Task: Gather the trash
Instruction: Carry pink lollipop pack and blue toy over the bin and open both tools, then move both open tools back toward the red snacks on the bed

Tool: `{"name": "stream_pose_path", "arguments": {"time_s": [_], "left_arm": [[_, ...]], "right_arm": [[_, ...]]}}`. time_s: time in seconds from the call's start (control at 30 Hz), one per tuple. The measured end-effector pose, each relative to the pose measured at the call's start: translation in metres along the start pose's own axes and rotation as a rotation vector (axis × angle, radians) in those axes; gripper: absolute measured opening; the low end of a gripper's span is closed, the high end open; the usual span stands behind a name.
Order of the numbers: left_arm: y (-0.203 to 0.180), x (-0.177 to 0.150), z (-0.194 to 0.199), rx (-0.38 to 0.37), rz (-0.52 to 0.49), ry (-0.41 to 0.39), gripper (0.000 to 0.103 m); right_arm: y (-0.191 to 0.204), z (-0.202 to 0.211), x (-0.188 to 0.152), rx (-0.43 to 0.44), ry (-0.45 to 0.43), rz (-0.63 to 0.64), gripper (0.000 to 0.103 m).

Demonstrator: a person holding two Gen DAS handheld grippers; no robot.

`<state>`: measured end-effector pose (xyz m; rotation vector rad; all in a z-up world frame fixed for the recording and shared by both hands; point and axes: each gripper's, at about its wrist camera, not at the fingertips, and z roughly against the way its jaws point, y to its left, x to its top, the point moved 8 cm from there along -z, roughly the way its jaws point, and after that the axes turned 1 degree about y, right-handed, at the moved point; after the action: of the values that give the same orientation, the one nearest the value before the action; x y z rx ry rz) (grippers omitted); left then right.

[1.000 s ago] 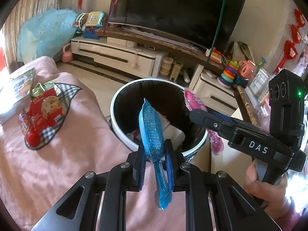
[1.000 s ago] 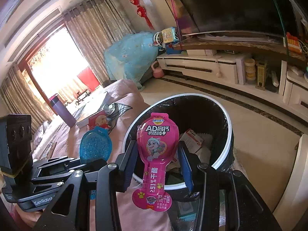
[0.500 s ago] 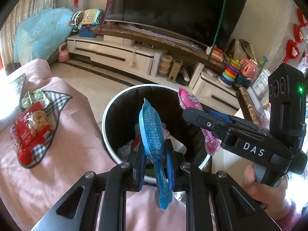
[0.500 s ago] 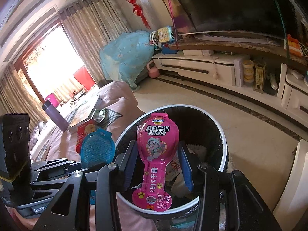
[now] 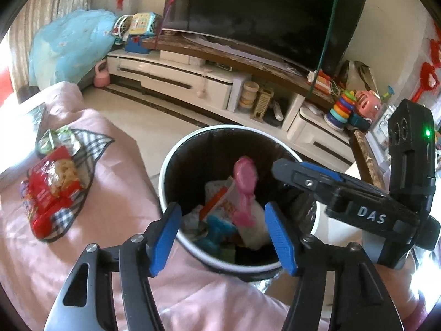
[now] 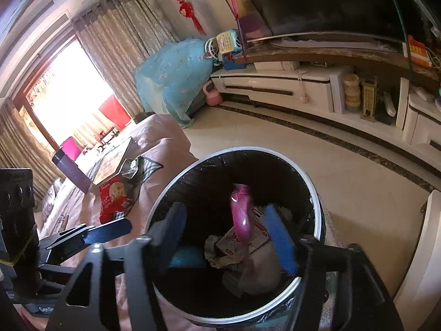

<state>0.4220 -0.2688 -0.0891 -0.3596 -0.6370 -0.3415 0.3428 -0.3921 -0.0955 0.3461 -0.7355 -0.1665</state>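
While hand-held grippers gape, pink wrapper (image 5: 244, 190) inside bin (image 5: 176, 151)

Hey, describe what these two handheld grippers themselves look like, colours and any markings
Both are black, angular frames with cut-out slots and silver bolts. The left gripper and right gripper carry blue finger pads. Seen from the left camera, the right one bears white "DAS" lettering and a black module with a green light.

Pink-covered bed (image 5: 91, 218) with checked cloth (image 5: 82, 162), snack packets (image 5: 51, 182).
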Motion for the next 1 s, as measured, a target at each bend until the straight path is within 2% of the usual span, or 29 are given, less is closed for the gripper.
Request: {"name": "stream_pose_path", "arguments": {"time_s": [0.03,0.1,0.3,0.73,1.0], "left_arm": [[0.004,-0.003,0.004,0.002,0.018,-0.006,0.067],[0.011,-0.01,0.012,0.0,0.042,-0.02,0.07],[0.045,-0.04,0.041,0.021,0.125,-0.046,0.076],[0.131,-0.1,0.1,0.114,0.332,-0.072,0.077],[0.173,-0.125,0.127,0.16,0.413,-0.082,0.078]], "right_arm": [[0.0,0.002,-0.001,-0.002,-0.006,-0.001,0.074],[0.002,0.007,-0.003,-0.002,-0.018,-0.004,0.086],[0.018,0.015,-0.01,0.006,-0.042,0.002,0.099],[0.109,0.015,-0.04,0.115,-0.045,0.087,0.102],[0.16,-0.017,-0.065,0.155,0.013,0.162,0.102]]}}
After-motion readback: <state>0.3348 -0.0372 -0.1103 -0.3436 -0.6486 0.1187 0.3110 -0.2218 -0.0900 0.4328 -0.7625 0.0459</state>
